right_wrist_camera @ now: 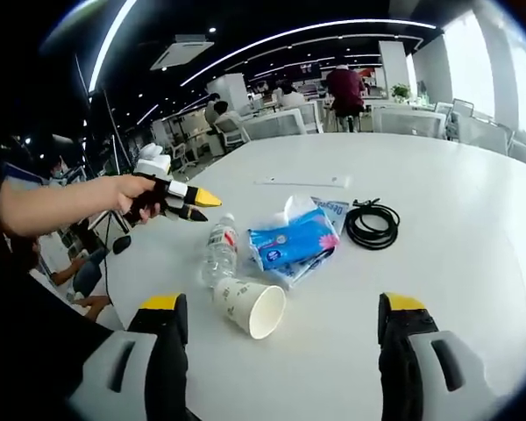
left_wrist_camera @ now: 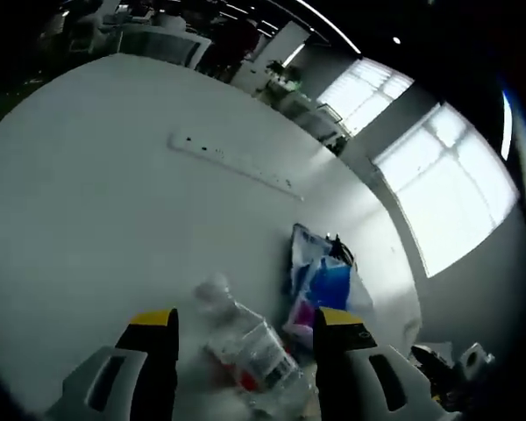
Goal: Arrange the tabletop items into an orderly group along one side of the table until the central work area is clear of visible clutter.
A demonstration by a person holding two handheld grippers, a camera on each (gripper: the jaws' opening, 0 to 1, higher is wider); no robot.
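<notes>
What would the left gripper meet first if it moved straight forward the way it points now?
Most likely the clear plastic bottle, which lies on its side on the white table between the open jaws of the left gripper. The blue tissue pack lies farther on, to the right. Depth is uncertain.

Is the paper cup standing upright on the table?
No, in the right gripper view the paper cup lies on its side on the white table, its open mouth facing the camera, just below the plastic bottle.
</notes>
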